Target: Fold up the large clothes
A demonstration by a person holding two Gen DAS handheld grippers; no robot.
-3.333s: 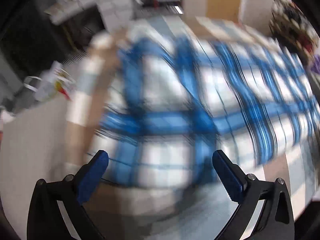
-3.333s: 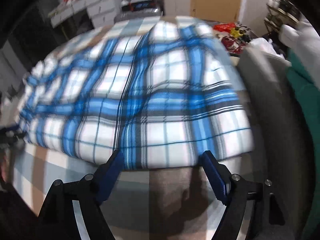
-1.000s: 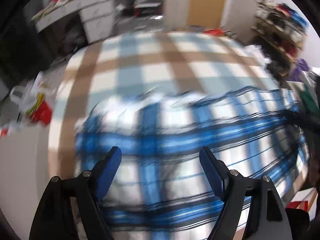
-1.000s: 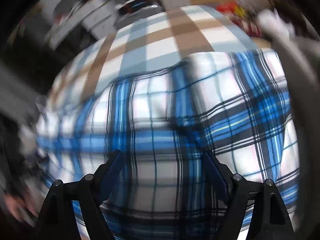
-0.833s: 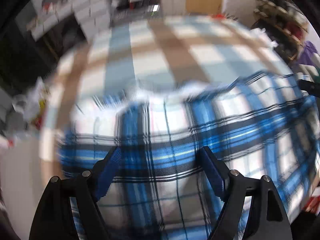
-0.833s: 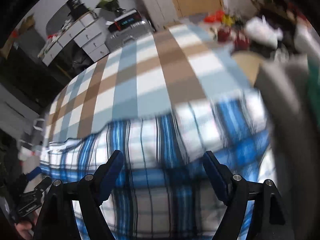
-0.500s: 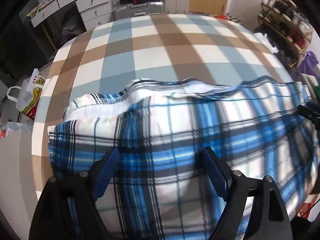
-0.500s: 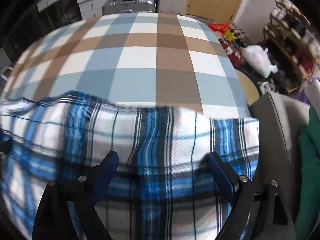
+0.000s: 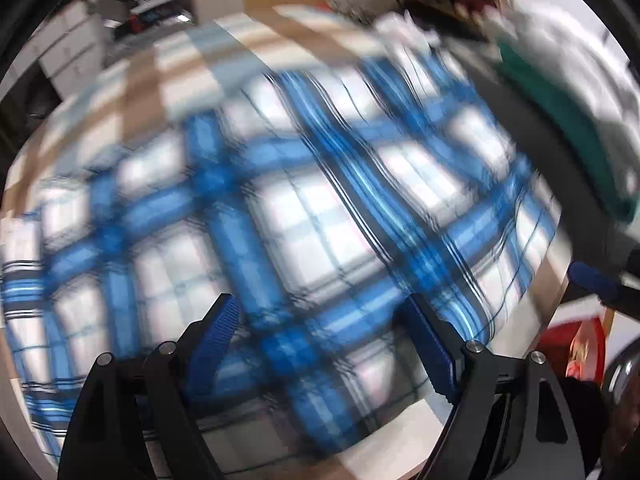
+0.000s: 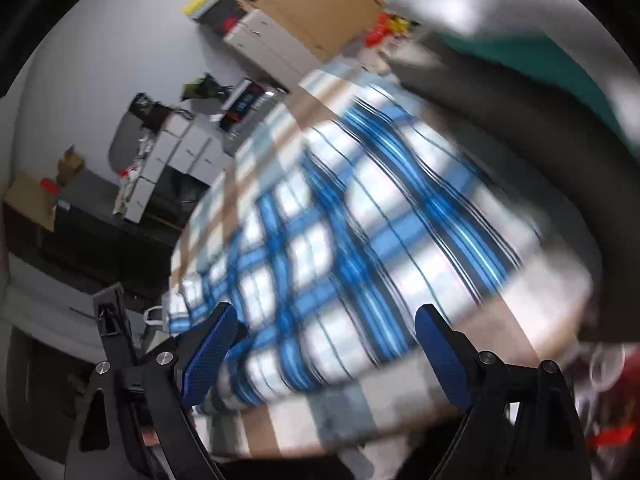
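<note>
Bed cover (image 9: 184, 60): a checked spread of brown, pale blue and white squares fills the surface under everything; in the right wrist view (image 10: 340, 412) a bare band of it runs along the near edge.
Plaid garment (image 9: 304, 216): the large blue, white and black plaid cloth lies spread on the checked cover, taking up most of the left wrist view; in the right wrist view (image 10: 360, 232) it lies across the middle of the cover, its near edge just short of the cover's edge. Both views are smeared by motion, so folds and hems cannot be made out.
Grey upholstered piece (image 10: 560, 152): a dark grey padded shape curves along the right of the bed, with a green cloth (image 10: 552, 64) draped on top.
Drawer units (image 10: 180, 152): pale cabinets stand against the far wall, well apart from the bed.
Left gripper (image 9: 324, 336): its blue-padded jaws stand wide above the plaid cloth, nothing pinched between them.
Right gripper (image 10: 324, 332): its jaws are opening, wide apart over the near edge of the plaid cloth, and nothing is pressed between the pads; its blue tip also shows at the right edge of the left wrist view (image 9: 592, 280), beside the bed's corner.
Red object (image 9: 576, 344): a blurred red thing sits low beside the bed; what it is cannot be told.
</note>
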